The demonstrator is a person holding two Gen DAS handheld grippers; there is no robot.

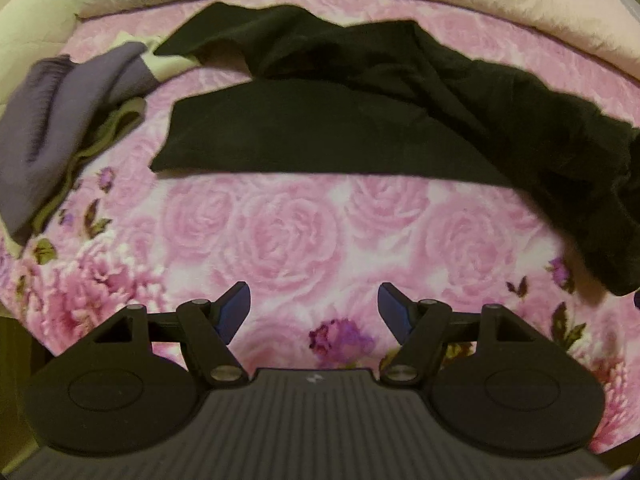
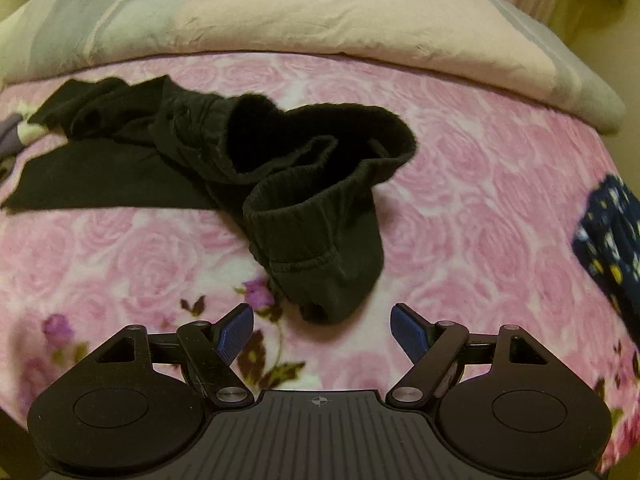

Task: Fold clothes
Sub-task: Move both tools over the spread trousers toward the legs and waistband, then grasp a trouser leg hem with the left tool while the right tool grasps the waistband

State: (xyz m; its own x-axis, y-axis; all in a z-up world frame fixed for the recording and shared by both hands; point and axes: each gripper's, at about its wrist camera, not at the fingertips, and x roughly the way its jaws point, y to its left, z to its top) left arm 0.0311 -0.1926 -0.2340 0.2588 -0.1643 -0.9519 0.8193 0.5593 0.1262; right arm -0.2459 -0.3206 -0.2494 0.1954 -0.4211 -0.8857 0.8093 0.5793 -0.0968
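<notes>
Left wrist view: the left gripper (image 1: 314, 312) hung over the floral bed (image 1: 288, 240), jaws wide apart and holding nothing. The black pants (image 1: 320, 128) lay across the bed at 12 o'clock, one leg flat and smooth at centre, the other rumpled behind it, the bunched top trailing off towards 3 o'clock. A grey garment (image 1: 52, 128) sat heaped at 9 o'clock, and a duvet (image 1: 440, 12) banked along the far edge.

Right wrist view: the right gripper (image 2: 322, 330) also had its jaws apart and empty. The pants' ribbed waistband (image 2: 320, 216) lay crumpled just ahead at 12 o'clock, gaping open, legs running off to 10 o'clock. A dark printed cloth (image 2: 608, 236) showed at 3 o'clock.

The pants looked soft, light and limp; they would sag and drag rather than slide. The thick waistband rim and the leg hems seemed the surest holds.
</notes>
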